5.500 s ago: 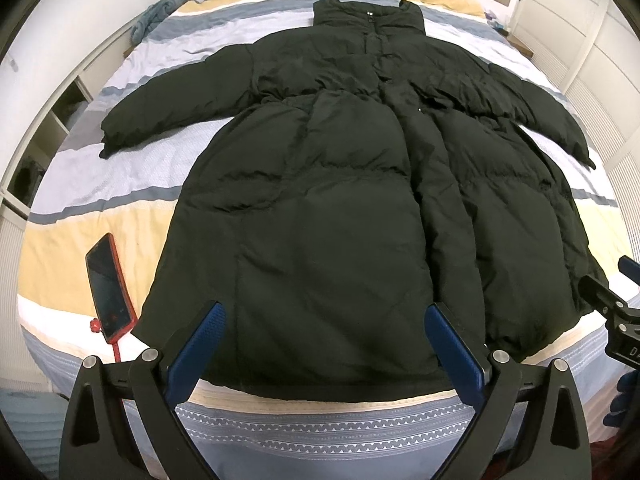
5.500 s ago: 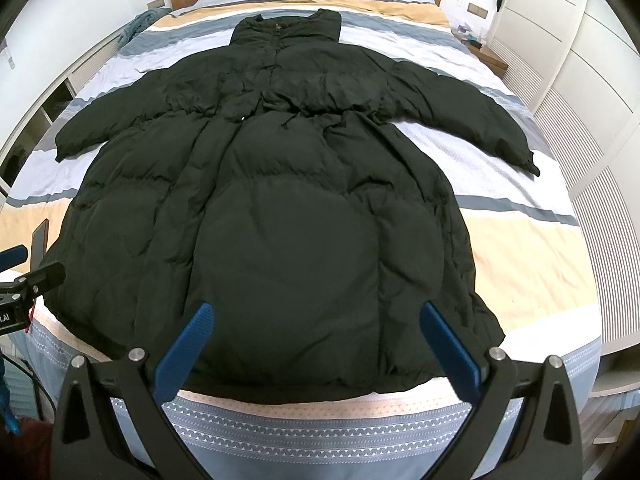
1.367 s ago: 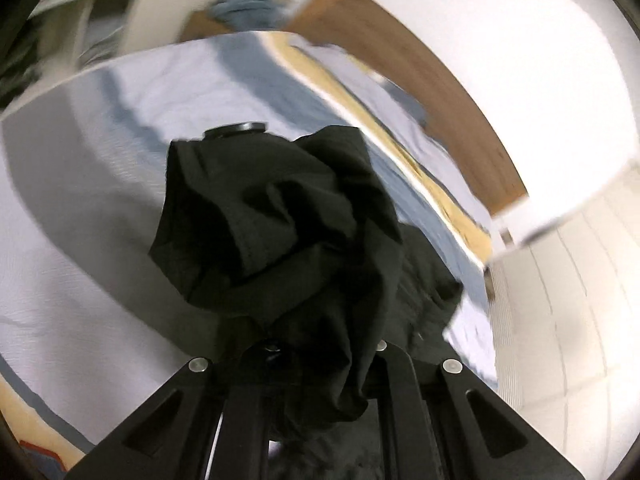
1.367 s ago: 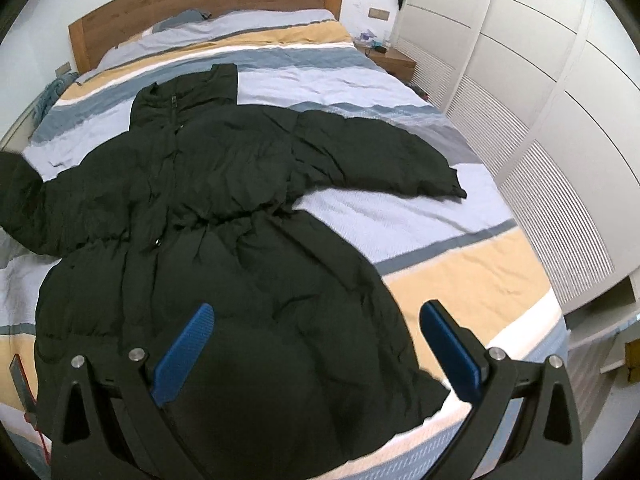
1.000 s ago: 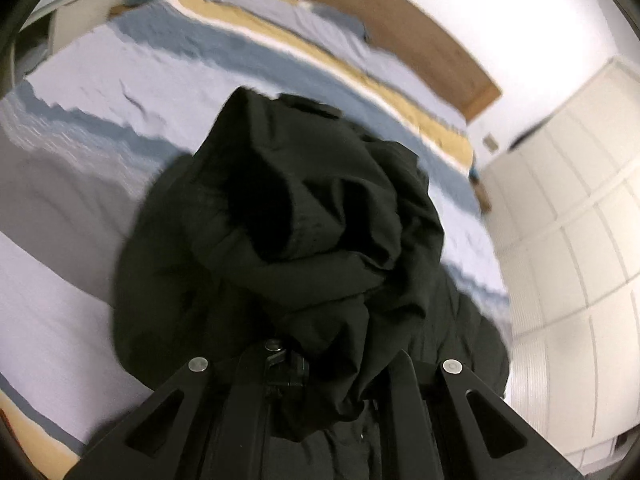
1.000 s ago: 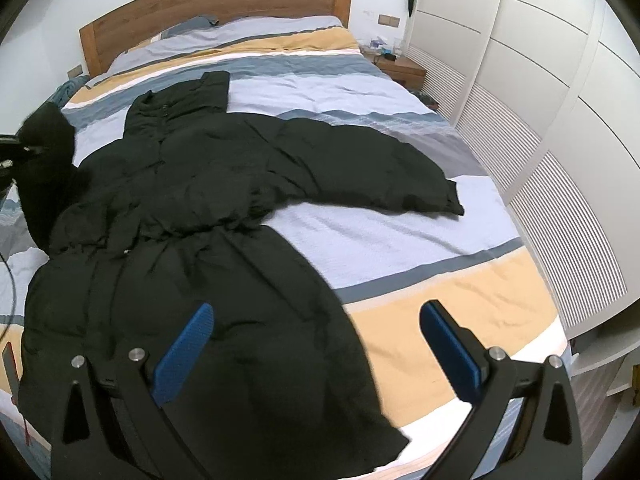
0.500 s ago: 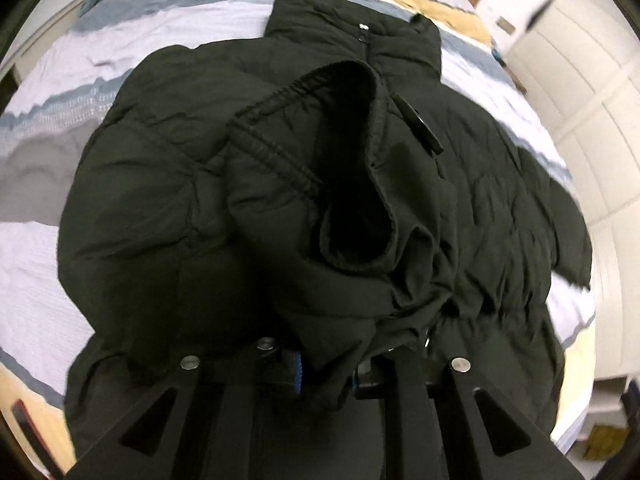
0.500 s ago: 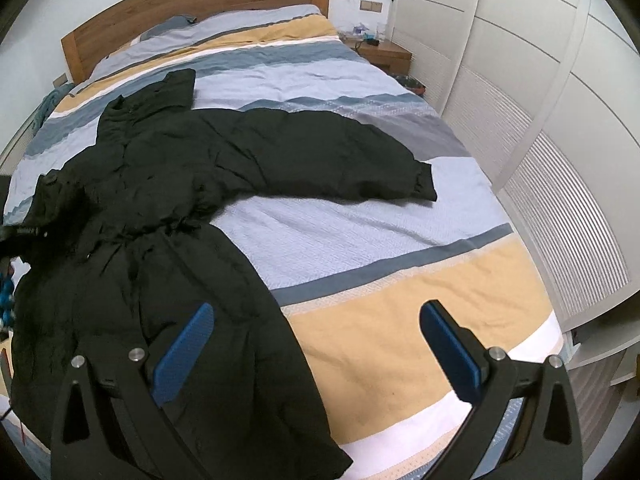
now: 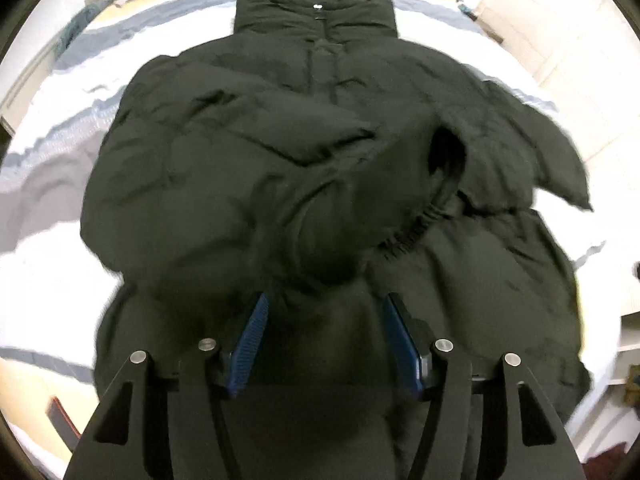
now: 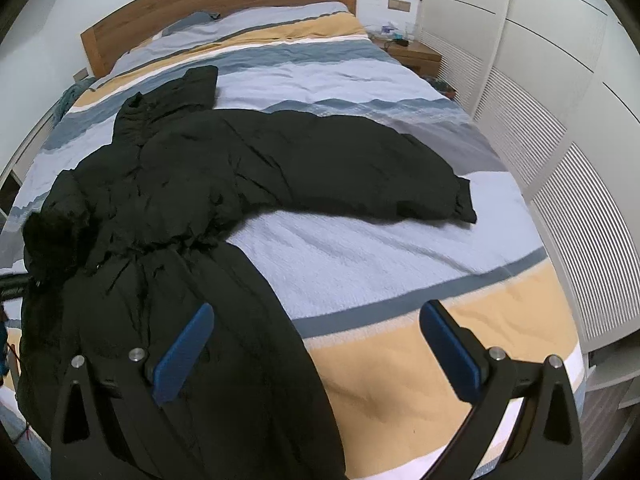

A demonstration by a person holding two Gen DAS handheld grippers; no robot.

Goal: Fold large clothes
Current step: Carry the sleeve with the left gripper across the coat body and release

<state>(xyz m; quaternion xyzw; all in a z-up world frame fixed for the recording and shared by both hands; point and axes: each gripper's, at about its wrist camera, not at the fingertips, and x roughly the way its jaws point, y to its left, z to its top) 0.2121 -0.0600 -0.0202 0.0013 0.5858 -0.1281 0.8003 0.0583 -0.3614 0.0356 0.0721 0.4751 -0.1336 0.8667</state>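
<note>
A long black puffer coat lies face up on the striped bed, collar toward the headboard. Its left sleeve is folded across the chest, cuff toward the right. My left gripper is open just behind that sleeve, its blue pads apart, with no cloth between them. In the right wrist view the coat lies left of centre and its right sleeve stretches flat out to the right, cuff near the bed's edge. My right gripper is open and empty above the bed's lower right part.
A wooden headboard and a nightstand stand at the far end. White slatted wardrobe doors run along the right side. A red-cased phone lies at the bed's near left corner. Shelves are at the left.
My left gripper carried the left sleeve over the coat's chest and has opened, letting it go. My right gripper has swung to the right, toward the other sleeve, still open.
</note>
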